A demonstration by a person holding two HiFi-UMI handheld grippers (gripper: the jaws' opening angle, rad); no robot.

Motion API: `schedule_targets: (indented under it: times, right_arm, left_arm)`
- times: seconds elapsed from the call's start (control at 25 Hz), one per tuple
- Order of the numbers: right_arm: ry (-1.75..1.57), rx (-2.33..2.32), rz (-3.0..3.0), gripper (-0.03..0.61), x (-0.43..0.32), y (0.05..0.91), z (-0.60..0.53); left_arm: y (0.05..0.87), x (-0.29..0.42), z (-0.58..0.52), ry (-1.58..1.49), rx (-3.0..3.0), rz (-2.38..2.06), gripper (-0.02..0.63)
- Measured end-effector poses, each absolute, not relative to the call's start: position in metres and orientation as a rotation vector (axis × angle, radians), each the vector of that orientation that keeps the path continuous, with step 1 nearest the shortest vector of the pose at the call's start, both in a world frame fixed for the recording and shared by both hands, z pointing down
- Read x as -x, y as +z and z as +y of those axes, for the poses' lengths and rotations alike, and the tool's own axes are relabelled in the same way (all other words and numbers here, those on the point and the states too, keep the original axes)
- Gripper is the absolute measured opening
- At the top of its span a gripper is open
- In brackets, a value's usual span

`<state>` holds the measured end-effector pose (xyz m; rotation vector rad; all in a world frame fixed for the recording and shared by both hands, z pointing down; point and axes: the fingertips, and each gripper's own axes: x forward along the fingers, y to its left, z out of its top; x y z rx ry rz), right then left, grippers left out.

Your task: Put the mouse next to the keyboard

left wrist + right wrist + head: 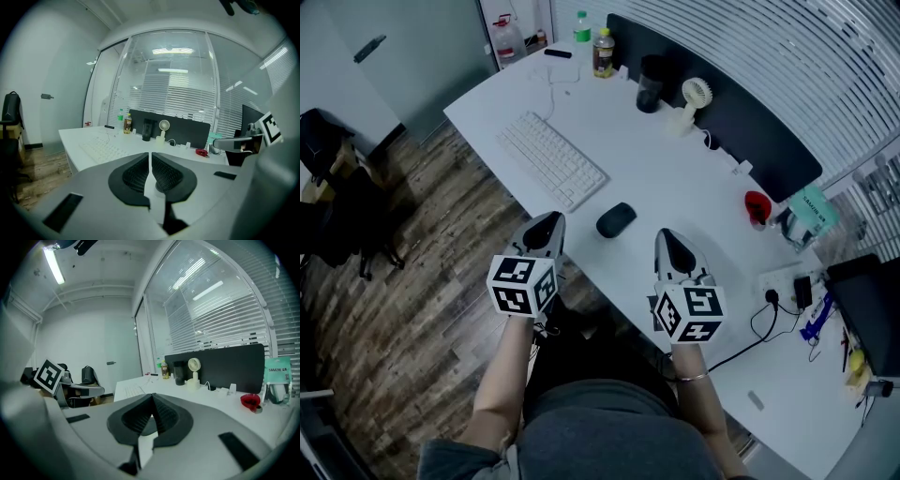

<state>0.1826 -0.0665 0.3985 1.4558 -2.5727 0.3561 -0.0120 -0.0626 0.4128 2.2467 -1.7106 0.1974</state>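
A black mouse [616, 219] lies on the white desk [656, 169], just right of the near end of the white keyboard [551, 159] and apart from it. My left gripper [547, 228] hovers over the desk's front edge, a little left of the mouse, shut with nothing in it. My right gripper [669, 242] sits to the mouse's right, also shut and empty. In the left gripper view the jaws [150, 157] meet, with the keyboard [101, 149] beyond them. The right gripper view shows its jaws [152, 399] closed together; neither gripper view shows the mouse.
At the desk's back stand a small white fan [697, 94], a dark cup [651, 82] and two bottles [603, 52] before a dark partition [741, 122]. A red object [757, 206] and a power strip [787, 281] lie to the right. A dark chair [337, 202] stands on the wooden floor at left.
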Motion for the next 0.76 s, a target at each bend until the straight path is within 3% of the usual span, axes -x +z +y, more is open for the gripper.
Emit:
schedule_targets:
  times: [0.76]
  right_arm:
    - [0.316,-1.435,-2.584,0.002,-0.1787,0.3937,-0.0624]
  left_arm:
    - [0.414,0.0164,-0.0526,0.197,-2.231,-1.723,0.035]
